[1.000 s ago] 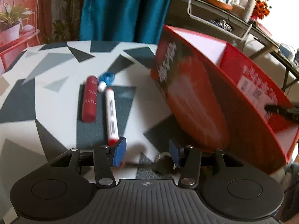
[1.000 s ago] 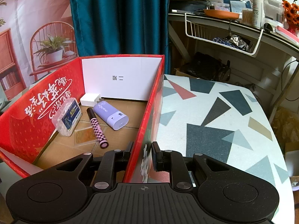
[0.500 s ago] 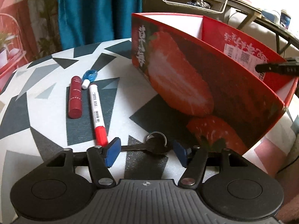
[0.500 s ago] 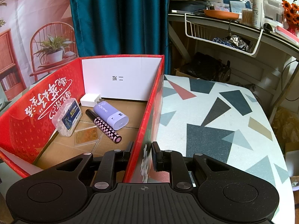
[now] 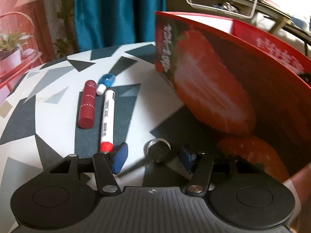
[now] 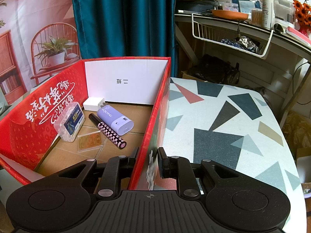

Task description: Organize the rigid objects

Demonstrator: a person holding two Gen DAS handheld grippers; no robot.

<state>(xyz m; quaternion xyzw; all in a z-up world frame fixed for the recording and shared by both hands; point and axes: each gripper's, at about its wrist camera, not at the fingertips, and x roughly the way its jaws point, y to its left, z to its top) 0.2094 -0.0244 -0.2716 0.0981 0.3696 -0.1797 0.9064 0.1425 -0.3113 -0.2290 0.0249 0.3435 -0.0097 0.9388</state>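
Observation:
My left gripper [image 5: 152, 158] is open, its blue pads either side of a black key with a metal ring [image 5: 158, 152] that lies on the table. A white marker with a red cap [image 5: 107, 119], a red tube [image 5: 87, 104] and a small blue bottle [image 5: 106, 82] lie to the left. The red strawberry box [image 5: 223, 89] stands to the right. My right gripper [image 6: 148, 158] is shut on the box's right wall [image 6: 155, 116]. Inside the box lie a purple power bank [image 6: 116, 119], a checkered pen [image 6: 108, 131], a white charger [image 6: 93, 103], a clear case [image 6: 70, 121] and a small card [image 6: 90, 140].
The table [image 6: 223, 126] has a geometric patterned top that curves away at the left and right edges. A teal curtain [image 6: 120, 19] hangs behind it. A cluttered desk with a white wire basket [image 6: 231, 36] stands behind on the right.
My left gripper has come closer to the key, which now lies between its pads. Inside the box the checkered pen rolled and turned. My right gripper has stayed put on the wall.

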